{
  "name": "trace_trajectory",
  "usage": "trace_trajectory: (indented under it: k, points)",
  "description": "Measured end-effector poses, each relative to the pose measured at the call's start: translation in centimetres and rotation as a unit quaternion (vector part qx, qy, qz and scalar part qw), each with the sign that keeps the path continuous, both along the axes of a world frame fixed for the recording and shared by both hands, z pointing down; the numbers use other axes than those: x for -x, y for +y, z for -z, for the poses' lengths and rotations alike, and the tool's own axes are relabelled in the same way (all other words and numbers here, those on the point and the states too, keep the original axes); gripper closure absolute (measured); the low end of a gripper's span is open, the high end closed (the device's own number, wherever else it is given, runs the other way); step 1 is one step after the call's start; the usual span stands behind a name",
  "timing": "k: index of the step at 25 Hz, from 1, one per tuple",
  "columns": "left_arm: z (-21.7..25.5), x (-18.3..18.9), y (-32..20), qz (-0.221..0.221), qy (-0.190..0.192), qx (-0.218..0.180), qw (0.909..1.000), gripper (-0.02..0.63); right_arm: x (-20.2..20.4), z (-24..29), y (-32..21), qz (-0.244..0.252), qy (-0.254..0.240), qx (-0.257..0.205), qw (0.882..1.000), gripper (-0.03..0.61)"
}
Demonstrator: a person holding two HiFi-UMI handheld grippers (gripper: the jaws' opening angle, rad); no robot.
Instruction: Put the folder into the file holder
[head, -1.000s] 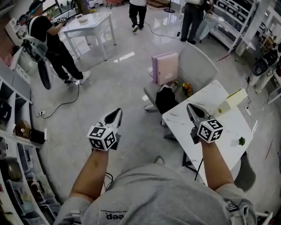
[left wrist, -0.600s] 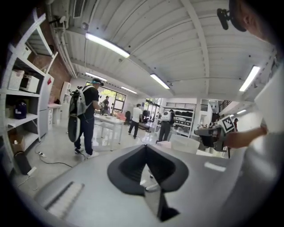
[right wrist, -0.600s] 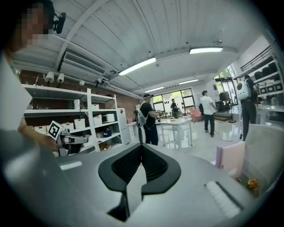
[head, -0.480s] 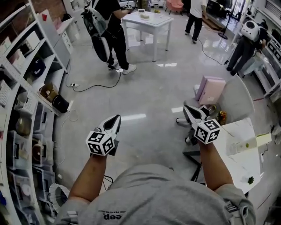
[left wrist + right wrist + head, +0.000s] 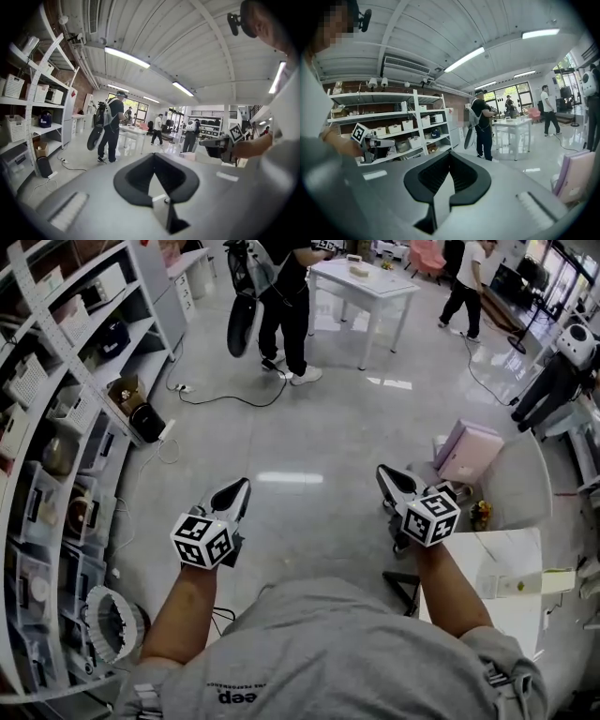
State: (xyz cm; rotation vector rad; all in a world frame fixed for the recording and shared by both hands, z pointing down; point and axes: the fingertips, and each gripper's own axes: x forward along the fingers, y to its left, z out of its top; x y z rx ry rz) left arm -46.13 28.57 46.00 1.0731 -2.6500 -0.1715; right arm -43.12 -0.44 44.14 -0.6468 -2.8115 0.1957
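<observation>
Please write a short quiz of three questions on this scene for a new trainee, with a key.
1. True or false: the left gripper and the right gripper both have closed, empty jaws.
2. The pink upright file box is nearest to: A) the left gripper; B) the right gripper; C) the white metal shelf rack.
3. In the head view, on which side does the white metal shelf rack stand?
Key: 1 true; 2 B; 3 the left side.
</observation>
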Motion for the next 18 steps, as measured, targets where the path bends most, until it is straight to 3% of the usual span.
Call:
trace_trajectory:
  k: [18]
  points:
    - [-0.3,0.7,-1.9,-0.033,0.0,-0.002,0.9995,0.555,-1.1,0.2,-1.0,-0.026,-0.011,-0.004,1.0,0.575]
